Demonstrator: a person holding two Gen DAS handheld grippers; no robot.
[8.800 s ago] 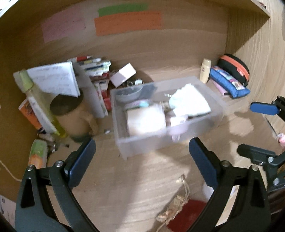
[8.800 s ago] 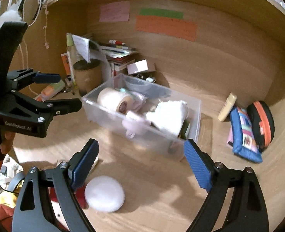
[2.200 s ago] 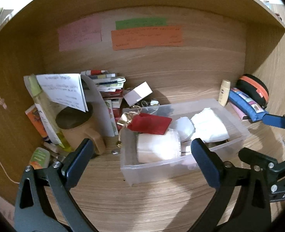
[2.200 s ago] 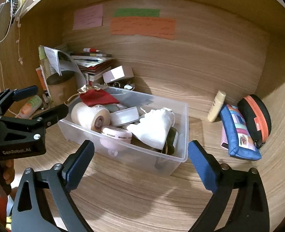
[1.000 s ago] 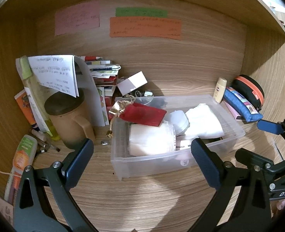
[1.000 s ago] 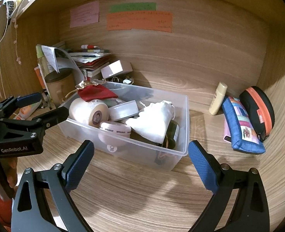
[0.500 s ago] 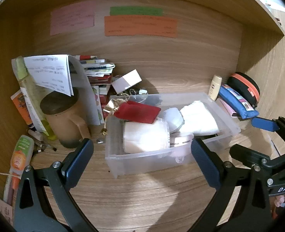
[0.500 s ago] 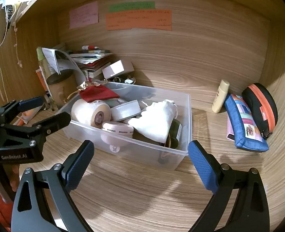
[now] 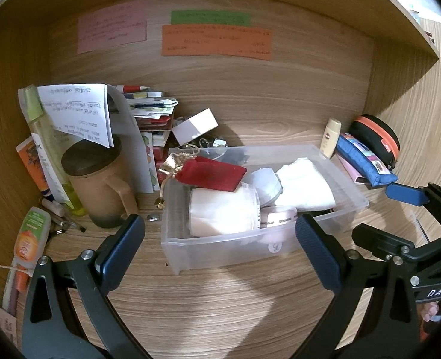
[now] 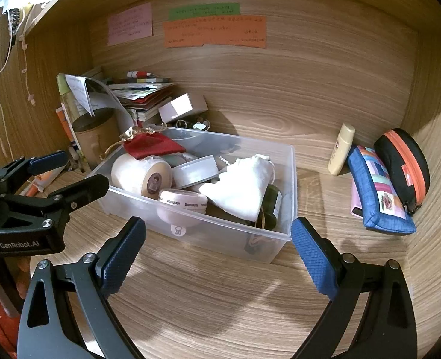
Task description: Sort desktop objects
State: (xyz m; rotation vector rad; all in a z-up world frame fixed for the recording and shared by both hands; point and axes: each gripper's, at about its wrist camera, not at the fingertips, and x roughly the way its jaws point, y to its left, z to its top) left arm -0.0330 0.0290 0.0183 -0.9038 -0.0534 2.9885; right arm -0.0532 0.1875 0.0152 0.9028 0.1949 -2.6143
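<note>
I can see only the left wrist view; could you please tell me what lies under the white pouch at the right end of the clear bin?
Observer: A dark green bottle lies on its side under the white pouch, close against the right wall of the clear bin.
Operator: Thank you. And what does the end face of the white roll look like?
Observer: The white roll ends in a tan disc with a small dark label at its middle, turned toward the right wrist camera.
</note>
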